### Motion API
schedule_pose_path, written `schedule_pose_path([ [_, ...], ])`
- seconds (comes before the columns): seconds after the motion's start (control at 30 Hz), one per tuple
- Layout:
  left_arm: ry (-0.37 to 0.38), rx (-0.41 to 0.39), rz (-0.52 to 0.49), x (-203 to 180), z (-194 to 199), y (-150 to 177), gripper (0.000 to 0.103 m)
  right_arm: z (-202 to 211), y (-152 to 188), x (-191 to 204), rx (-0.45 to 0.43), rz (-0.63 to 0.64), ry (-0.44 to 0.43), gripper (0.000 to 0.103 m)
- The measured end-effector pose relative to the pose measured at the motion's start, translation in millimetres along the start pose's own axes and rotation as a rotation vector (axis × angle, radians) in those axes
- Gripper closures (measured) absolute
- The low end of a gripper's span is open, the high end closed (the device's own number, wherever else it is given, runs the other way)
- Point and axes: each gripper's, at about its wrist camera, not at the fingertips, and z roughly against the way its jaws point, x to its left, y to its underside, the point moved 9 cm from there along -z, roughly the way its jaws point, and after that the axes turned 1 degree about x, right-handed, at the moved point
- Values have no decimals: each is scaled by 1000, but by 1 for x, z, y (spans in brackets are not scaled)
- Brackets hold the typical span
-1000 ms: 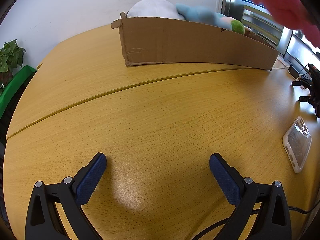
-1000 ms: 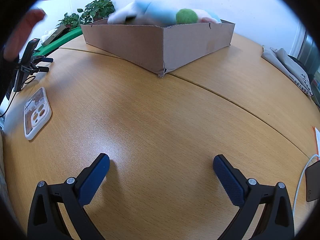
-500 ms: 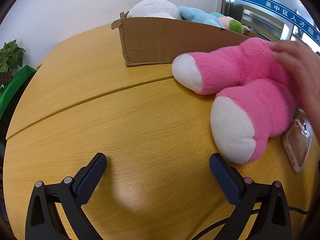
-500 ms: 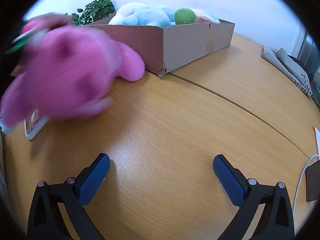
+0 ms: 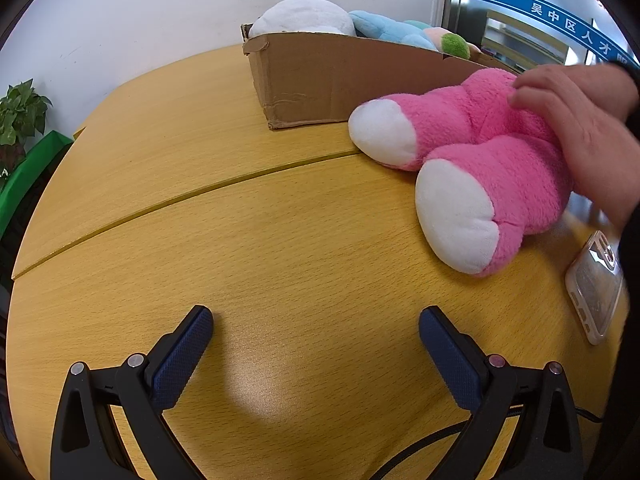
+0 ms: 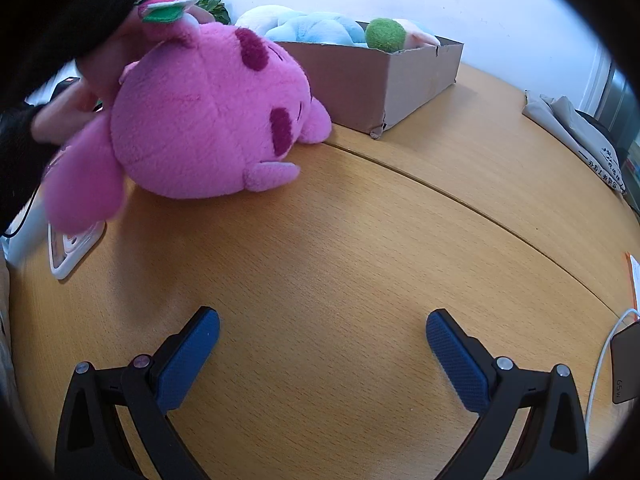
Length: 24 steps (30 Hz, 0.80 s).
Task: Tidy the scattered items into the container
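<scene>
A pink plush toy with white soles lies on the wooden table in front of the cardboard box; a person's hand rests on it. From the right wrist view I see the pink plush toy's round head, dark patches and green leaf. The cardboard box holds white, blue and green soft toys. My left gripper is open, near the table's front, well short of the toy. My right gripper is open too, with bare table between its fingers.
A phone in a clear case lies right of the toy, also visible as the phone at the left. A plant stands at the far left. Folded cloth and a charger with cable sit at the right.
A hand brought the pink plush toy down from above onto the table beside the box and has settled it there. Both grippers have stayed still and open.
</scene>
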Motion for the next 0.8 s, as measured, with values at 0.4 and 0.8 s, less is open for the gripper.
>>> schedule_pose_path([
  [0.4, 1, 0, 1, 3, -3, -3, 0, 0, 0, 0, -1, 0, -1, 0],
  [0.8, 1, 0, 0, 3, -3, -3, 0, 1, 0, 0, -1, 0, -2, 0],
])
